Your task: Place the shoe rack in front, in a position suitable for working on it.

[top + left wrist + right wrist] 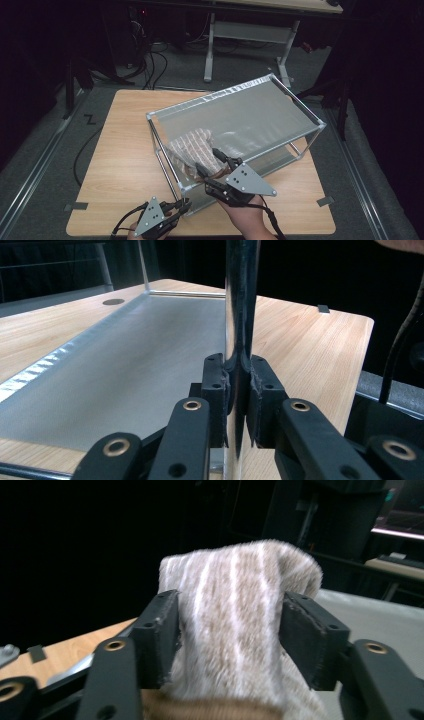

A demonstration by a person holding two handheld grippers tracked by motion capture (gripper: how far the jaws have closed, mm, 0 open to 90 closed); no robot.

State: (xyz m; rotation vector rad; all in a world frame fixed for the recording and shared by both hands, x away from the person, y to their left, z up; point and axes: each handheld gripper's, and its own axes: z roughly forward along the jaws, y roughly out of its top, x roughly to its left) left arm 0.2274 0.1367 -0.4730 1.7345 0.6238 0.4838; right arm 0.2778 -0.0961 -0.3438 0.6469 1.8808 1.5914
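Wooden table (120, 165): sock (192, 150) atop rack (280, 95).

Wooden worktop (120, 150) sits mid-frame with grey tape bits (76, 206) at its lower corners, a white-legged desk (250, 35) along the top, cables (150, 65) tangled upper left.

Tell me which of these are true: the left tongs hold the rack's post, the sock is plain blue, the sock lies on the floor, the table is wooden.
1. The left tongs hold the rack's post. True.
2. The sock is plain blue. False: it is beige with pale stripes.
3. The sock lies on the floor. False: it hangs over the rack's top edge, between the right tongs.
4. The table is wooden. True.
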